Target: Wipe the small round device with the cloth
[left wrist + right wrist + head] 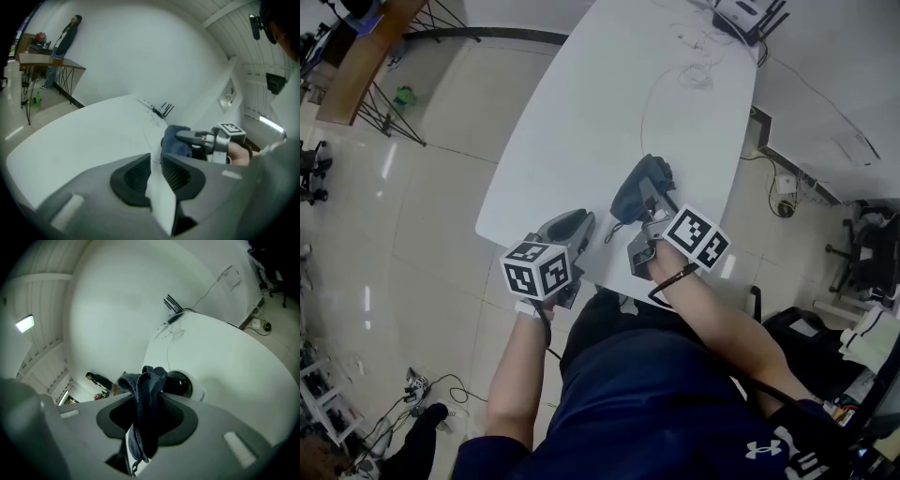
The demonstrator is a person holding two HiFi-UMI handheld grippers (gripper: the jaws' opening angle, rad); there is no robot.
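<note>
Now, step: cloth is in hand at the device; judging from the views, the wipe is either starting or between strokes.
right tongs point(147, 401): pinching the dark blue cloth point(143, 380). The bunched end sticks out past the tips and a tail hangs back toward the bottom of the frame.
left tongs point(155, 161): pressed together, nothing between them, only white surface showing past the tips.
device point(182, 384): small, round, white body with a black dome. It sits on the surface point(609, 94) just beyond the right tongs' tips, right of the cloth bunch in the right gripper view.
key relation: device lies ahead and slightly right of the cloth. Cannot tell whether the cloth touches it.
axis: device is round, so no long axis to line up on. The cloth's long axis runs along the gap in the tongs.
nearer hand: right, clearly. In the head view the left tongs point(579, 223) sit lower left of the right tongs point(649, 183), near the surface edge.
head view: device not visible, covered by the cloth point(633, 192) and right tongs.
left gripper view: device not visible either; the cloth point(174, 140) and right tongs point(199, 138) fill that spot.
next move, my read: short push forward-right to bring the cloth over the dome.
other: antenna box point(745, 17) and a thin cable point(694, 70) at the far end, well apart.
writing: none legible. Only square marker cubes point(698, 236) and a white emblem on the shirt point(757, 448).
</note>
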